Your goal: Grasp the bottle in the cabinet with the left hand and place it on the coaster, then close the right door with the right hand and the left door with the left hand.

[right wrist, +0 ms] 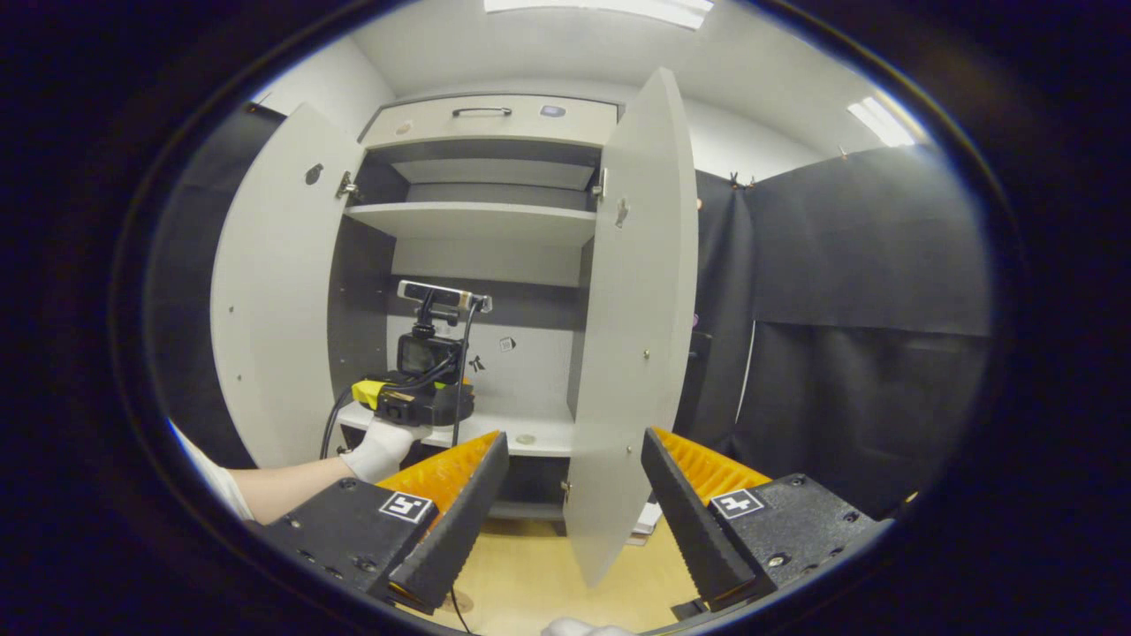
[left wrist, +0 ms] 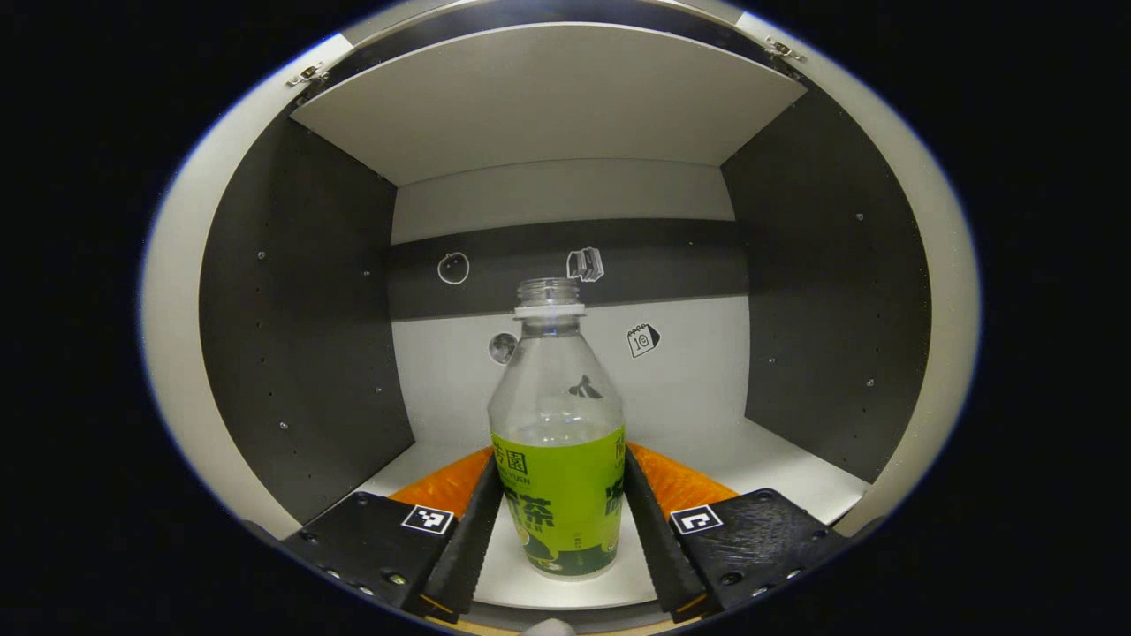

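Inside the cabinet (left wrist: 292,309), my left gripper (left wrist: 558,539) straddles the bottle (left wrist: 557,442), which stands upright on the bottom shelf (left wrist: 778,468), near its front edge. The fingers flank the label on both sides and look to be touching or a hair off it; I cannot tell whether they are pressing yet. My right gripper (right wrist: 574,503) hangs open outside, holding nothing, with the edge of the right door (right wrist: 632,336) in the gap between its fingers. The left door (right wrist: 269,309) also stands wide open.

The bottle is clear plastic, uncapped, apparently empty, with a green label round its lower half.

As I judge it, the grasp is the step in hand. I would close squarely on the labelled band, low on the body, gently enough not to crush the thin wall, then lift straight up before drawing back so the base clears the shelf lip. With no cap, it must stay upright on the way to the coaster.
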Demonstrator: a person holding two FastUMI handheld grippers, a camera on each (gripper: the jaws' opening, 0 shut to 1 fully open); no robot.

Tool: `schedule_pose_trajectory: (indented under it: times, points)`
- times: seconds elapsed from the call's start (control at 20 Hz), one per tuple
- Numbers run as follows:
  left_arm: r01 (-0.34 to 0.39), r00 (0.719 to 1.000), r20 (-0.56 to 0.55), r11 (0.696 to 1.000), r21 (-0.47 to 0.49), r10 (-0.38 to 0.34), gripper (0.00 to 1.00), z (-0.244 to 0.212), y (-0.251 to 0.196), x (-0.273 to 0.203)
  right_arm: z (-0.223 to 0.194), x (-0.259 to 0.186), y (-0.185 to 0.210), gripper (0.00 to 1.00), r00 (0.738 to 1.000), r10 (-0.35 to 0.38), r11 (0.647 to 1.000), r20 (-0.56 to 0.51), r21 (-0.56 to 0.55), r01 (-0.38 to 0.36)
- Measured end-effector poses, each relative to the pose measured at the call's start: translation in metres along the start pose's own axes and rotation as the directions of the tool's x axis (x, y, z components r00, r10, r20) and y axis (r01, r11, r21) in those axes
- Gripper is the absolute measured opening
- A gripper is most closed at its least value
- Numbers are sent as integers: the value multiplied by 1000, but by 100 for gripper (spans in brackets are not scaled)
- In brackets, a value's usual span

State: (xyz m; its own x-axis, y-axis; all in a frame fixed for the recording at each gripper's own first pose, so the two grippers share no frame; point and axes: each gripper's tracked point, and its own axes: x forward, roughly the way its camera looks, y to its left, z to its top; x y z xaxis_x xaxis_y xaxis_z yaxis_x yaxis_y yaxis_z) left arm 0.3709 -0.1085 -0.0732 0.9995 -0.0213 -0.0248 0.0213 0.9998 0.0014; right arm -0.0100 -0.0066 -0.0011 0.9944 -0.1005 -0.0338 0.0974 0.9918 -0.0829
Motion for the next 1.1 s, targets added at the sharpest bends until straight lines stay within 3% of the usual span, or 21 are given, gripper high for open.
schedule_pose_trajectory:
  times: [0.15,0.2,0.25,0.5,0.55,0.8,0.85,1.1]
  points:
    - [22,999,34,1000,-14,-22,77,13,0,-13,3,-3,6,99,1000,18,1000,8,-5,-18]
    - [29,999,46,1000,-9,-28,73,18,1,-20,4,-5,7,99,1000,25,1000,15,-7,-25]
    - [31,998,53,1000,-3,-31,73,21,2,-27,5,-7,8,96,999,30,1000,22,-9,-30]
    - [46,996,79,999,-3,-46,74,29,11,-81,0,-15,5,99,998,40,999,41,-16,-40]
    - [49,996,81,999,-12,-48,74,27,11,-93,-3,-16,2,96,998,38,999,40,-18,-37]
    - [69,995,74,997,-30,-67,70,4,13,-152,-23,-22,-8,100,999,37,999,13,-1,-37]
    - [77,995,70,997,-29,-75,74,-1,11,-166,-28,-23,-10,100,999,35,999,3,3,-35]
    - [93,995,17,995,25,-94,74,-50,5,-228,-47,-26,-22,99,999,25,999,-24,21,-25]
